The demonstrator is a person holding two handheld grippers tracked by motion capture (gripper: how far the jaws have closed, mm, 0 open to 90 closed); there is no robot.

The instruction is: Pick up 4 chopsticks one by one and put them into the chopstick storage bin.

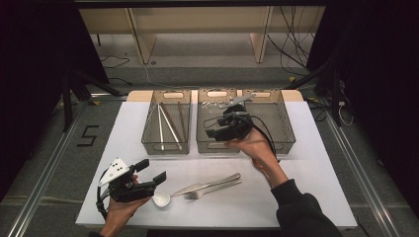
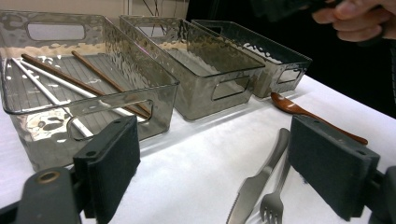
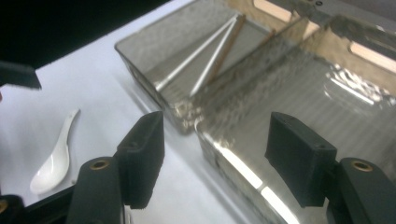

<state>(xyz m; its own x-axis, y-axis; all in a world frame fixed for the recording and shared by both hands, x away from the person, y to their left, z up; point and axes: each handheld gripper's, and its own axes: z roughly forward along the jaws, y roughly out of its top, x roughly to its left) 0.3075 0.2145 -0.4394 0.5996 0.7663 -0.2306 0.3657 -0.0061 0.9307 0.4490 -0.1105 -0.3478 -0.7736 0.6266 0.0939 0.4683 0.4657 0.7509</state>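
Note:
Three smoky clear bins stand in a row at the back of the white table. The left bin (image 1: 148,133) (image 2: 154,79) (image 3: 140,60) holds white and brown chopsticks (image 1: 168,124) (image 2: 70,81) (image 3: 212,56). My right gripper (image 1: 213,128) (image 3: 215,163) hovers open over the near end of the middle bin (image 1: 202,143) (image 3: 243,163), nothing between its pads. My left gripper (image 1: 150,172) (image 2: 215,172) is open low at the front left, beside a white ceramic spoon (image 1: 161,199) (image 3: 53,158). A knife (image 1: 212,182) (image 2: 257,182) and fork (image 1: 212,190) (image 2: 275,200) lie ahead of its jaws.
The right bin (image 1: 286,126) (image 2: 280,60) stands partly behind the right hand (image 1: 252,145) (image 2: 355,18). A brown wooden spoon (image 2: 313,116) lies on the table in front of that bin. Bare table surface (image 1: 306,192) runs along the front right.

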